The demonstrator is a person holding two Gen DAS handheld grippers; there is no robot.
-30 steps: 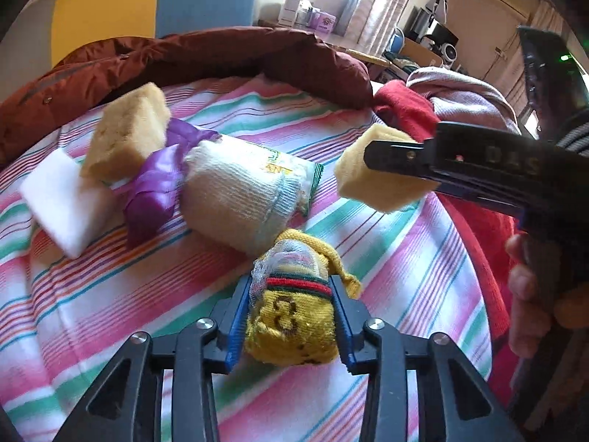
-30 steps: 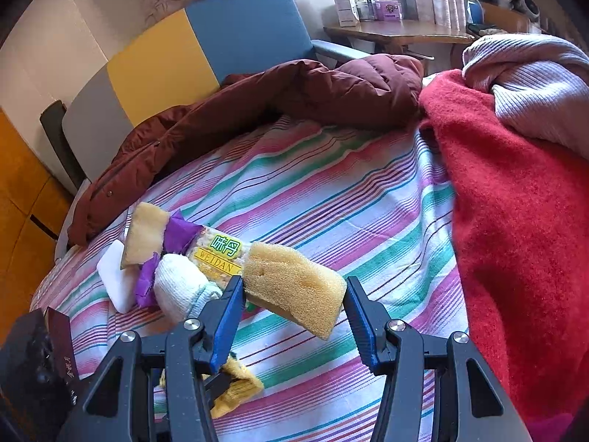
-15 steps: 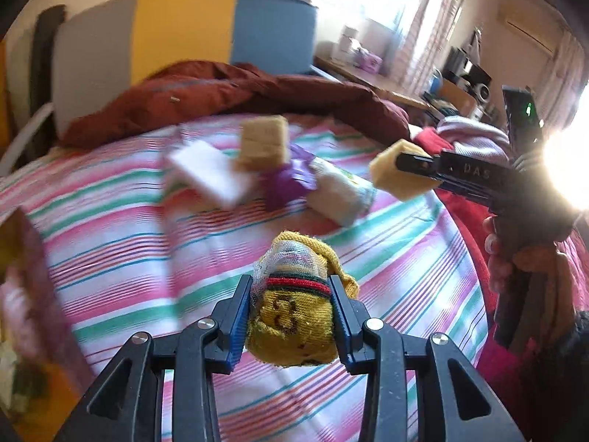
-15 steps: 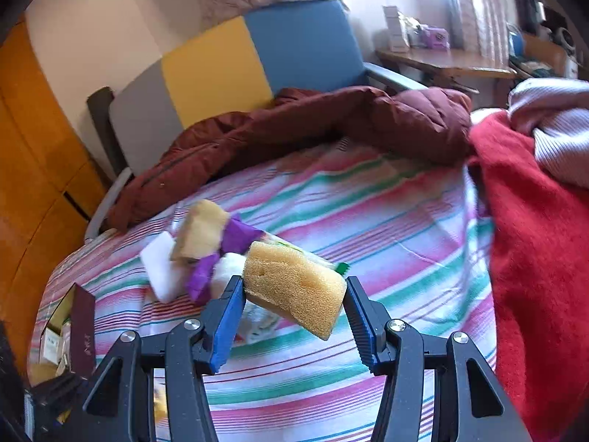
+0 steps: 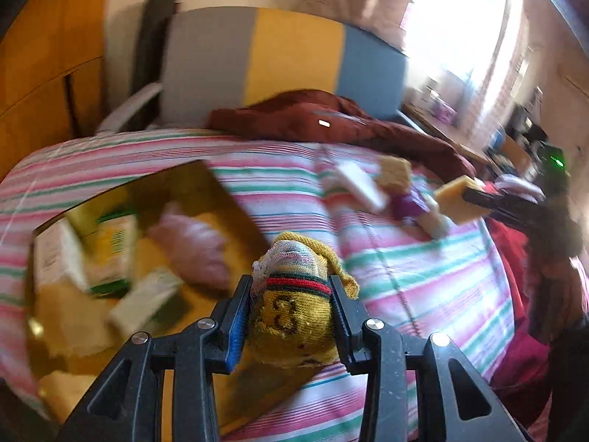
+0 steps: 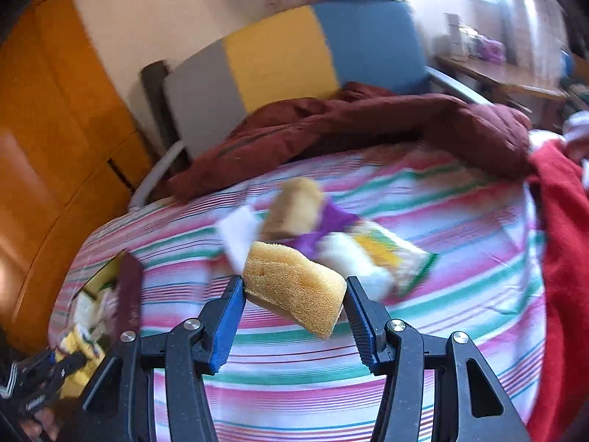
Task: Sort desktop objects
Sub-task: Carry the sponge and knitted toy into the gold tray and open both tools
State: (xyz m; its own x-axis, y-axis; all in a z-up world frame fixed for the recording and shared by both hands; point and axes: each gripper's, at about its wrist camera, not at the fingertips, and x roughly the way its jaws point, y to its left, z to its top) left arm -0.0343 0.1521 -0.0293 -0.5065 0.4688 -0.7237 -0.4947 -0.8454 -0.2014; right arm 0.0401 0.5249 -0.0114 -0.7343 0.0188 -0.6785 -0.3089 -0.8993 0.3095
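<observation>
Your left tongs [image 5: 291, 316] are clamped on a rolled yellow sock [image 5: 294, 313], held over the edge of an open box [image 5: 206, 180] on the striped bed [image 5: 423, 276]. Your right tongs [image 6: 294, 309] grip a yellow sponge [image 6: 294, 283] above the bed, near a pile [image 6: 324, 228] of another sponge, white block and packet.

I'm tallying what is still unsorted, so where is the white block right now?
In the right wrist view the white block lies on the striped sheet, left of the loose pile, touching the tan sponge.
</observation>
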